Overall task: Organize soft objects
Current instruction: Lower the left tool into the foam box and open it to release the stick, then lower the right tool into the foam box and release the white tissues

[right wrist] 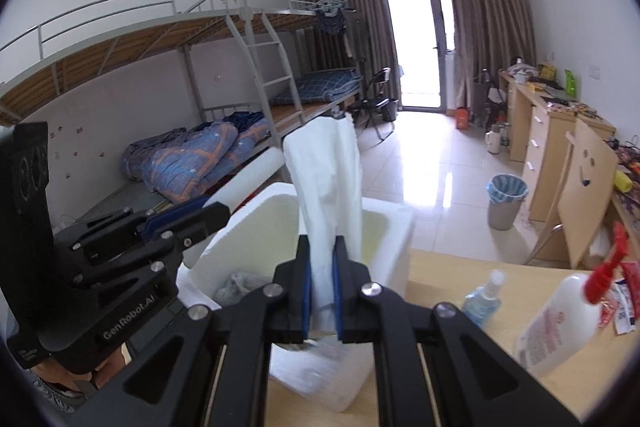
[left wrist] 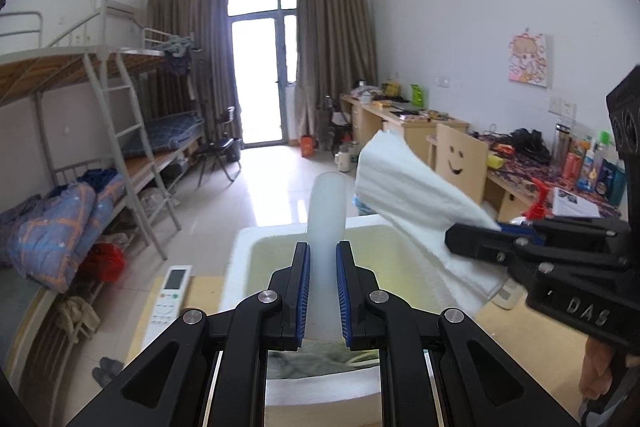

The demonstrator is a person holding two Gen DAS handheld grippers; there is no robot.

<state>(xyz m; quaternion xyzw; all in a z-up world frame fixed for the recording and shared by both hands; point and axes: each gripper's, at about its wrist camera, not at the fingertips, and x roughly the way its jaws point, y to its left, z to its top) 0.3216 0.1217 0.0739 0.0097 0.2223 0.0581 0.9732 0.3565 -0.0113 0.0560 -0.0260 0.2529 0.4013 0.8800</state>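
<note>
Standing upright, the white towel point(right wrist: 328, 187) is clamped in the right claw point(right wrist: 321, 291) above the foam box point(right wrist: 248, 227).

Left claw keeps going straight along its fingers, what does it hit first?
Probably the far inner wall of the white foam box. The left claw, shut on a white foam stick, points slightly down into the box. Depth is unclear.

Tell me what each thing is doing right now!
Left tool: shut on the white foam tube, held above the box.
Right tool: shut on the white fluffy towel, which stands up over the box.
White foam box: open, grey cloth inside.
White bottle with red pump: lying tilted on the table.
</note>
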